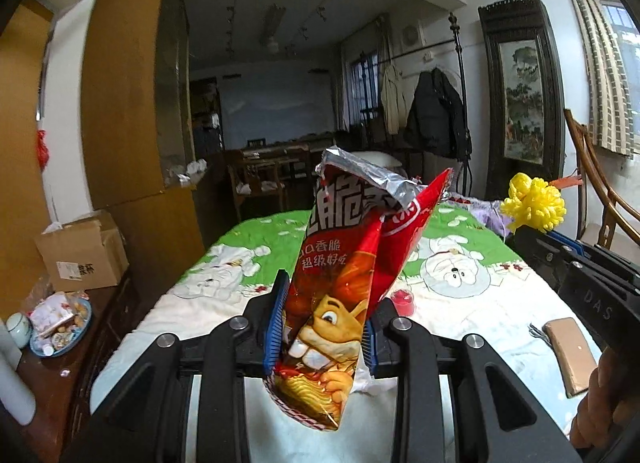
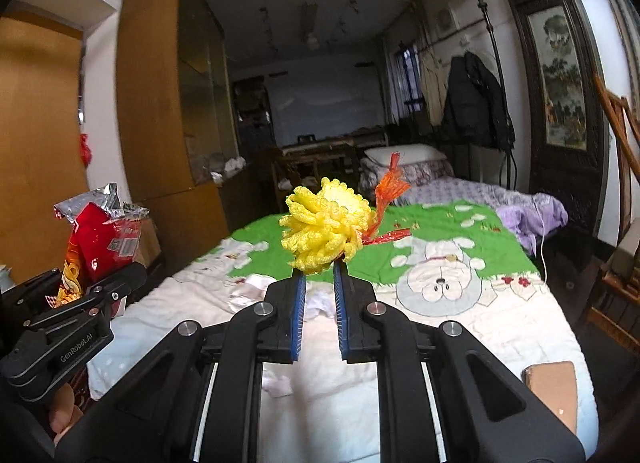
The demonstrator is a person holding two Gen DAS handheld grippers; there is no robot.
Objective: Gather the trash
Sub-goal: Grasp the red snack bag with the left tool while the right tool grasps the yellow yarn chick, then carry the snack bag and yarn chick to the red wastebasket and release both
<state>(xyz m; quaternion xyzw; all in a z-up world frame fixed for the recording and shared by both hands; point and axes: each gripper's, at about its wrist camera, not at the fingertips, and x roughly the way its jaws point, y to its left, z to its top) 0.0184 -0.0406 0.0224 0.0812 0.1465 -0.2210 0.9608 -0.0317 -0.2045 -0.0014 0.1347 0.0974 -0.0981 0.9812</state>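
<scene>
Left wrist view is showing one red cup (image 1: pixel 403 300) unseen opposite, while left gripper (image 1: pixel 325 327) is clamping one snack bag (image 1: pixel 334 303) and right gripper (image 2: pixel 320 275) is pinching one yellow foam net (image 2: pixel 326 229).

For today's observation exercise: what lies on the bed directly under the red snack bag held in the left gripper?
Under the snack bag some crumpled white paper shows on the bed; the bag and left gripper hide anything else.

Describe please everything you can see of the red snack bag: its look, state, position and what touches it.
The red snack bag is a glossy foil-lined packet, printed with white Chinese text, a cartoon animal and noodles. Its top is torn open, showing crumpled silver lining. It stands roughly upright, creased, lifted above the bed. The left hand-held gripper is shut on its lower half, blue pads pressing both sides; nothing else touches it.
</scene>
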